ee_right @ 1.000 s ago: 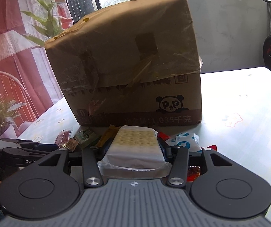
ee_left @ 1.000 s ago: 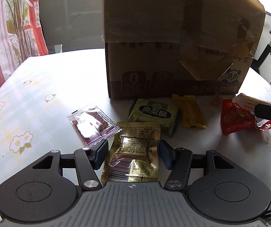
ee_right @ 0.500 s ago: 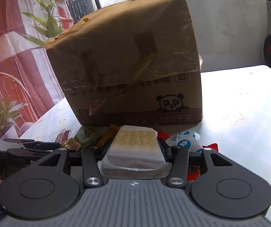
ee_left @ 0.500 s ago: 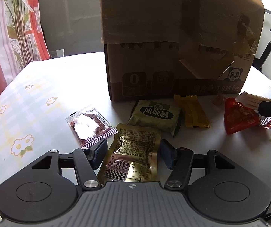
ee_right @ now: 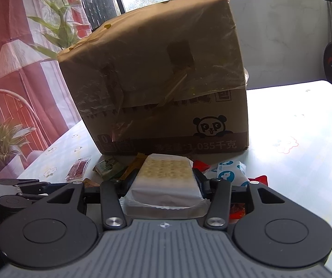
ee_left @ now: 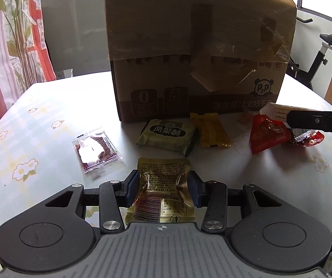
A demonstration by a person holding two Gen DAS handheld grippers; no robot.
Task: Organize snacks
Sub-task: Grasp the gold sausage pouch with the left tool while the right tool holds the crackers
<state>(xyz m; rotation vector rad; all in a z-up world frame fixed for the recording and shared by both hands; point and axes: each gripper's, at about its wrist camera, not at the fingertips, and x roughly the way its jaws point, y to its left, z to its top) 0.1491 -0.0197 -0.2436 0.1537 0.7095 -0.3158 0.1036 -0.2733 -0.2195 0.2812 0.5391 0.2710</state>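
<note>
Snacks: left gripper (ee_left: 163, 188) has just closed on the crinkled gold foil packet (ee_left: 162, 195); right gripper (ee_right: 164, 180) clamps the white-wrapped cracker pack (ee_right: 166, 176). Next, probably: lift both into the taped brown cardboard box (ee_left: 198, 46).

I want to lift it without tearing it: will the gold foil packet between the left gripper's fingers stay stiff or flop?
Probably floppy: the gold foil packet is already creased and pinched inward where the left gripper, whose jaws have just been closing, squeezes it. It looks thin and flat, so likely light. The shiny foil may slip.

Black gripper (ee_left: 163, 186), blue-padded jaws, silver screws.
</note>
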